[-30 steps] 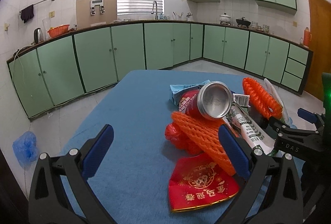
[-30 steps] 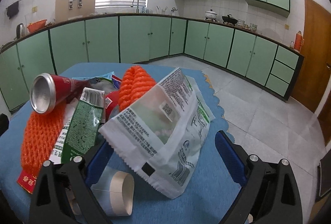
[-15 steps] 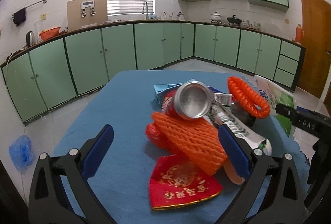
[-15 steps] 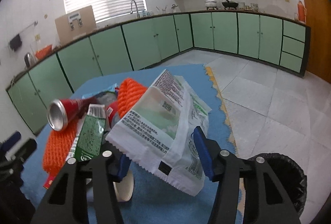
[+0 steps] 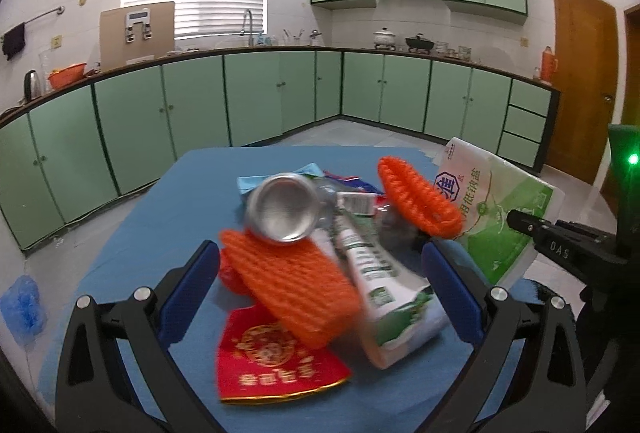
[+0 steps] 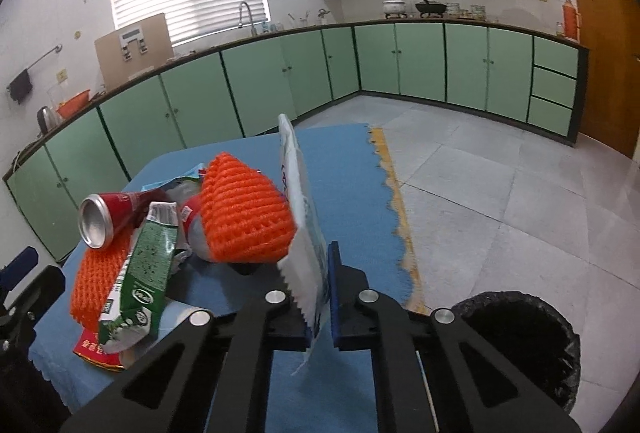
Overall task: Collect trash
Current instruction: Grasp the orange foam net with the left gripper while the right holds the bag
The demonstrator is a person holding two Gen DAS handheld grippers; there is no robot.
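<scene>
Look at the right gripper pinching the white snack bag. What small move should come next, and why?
Probably lift the bag and swing it over the black bin on the floor beside the table: the right gripper is shut on its edge, and the bin stands open.

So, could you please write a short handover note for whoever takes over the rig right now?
Right gripper: shut on the white-and-green plastic bag, which stands edge-on between its fingers.
Left gripper: open, empty, fingers either side of the pile.
On the blue table: red can, two orange foam nets, green-and-white wrapper, red envelope.
Black-lined bin: on the floor beside the table, lower right in the right wrist view.
Done: bag gripped. Left: drop it in the bin, then clear the pile.
</scene>
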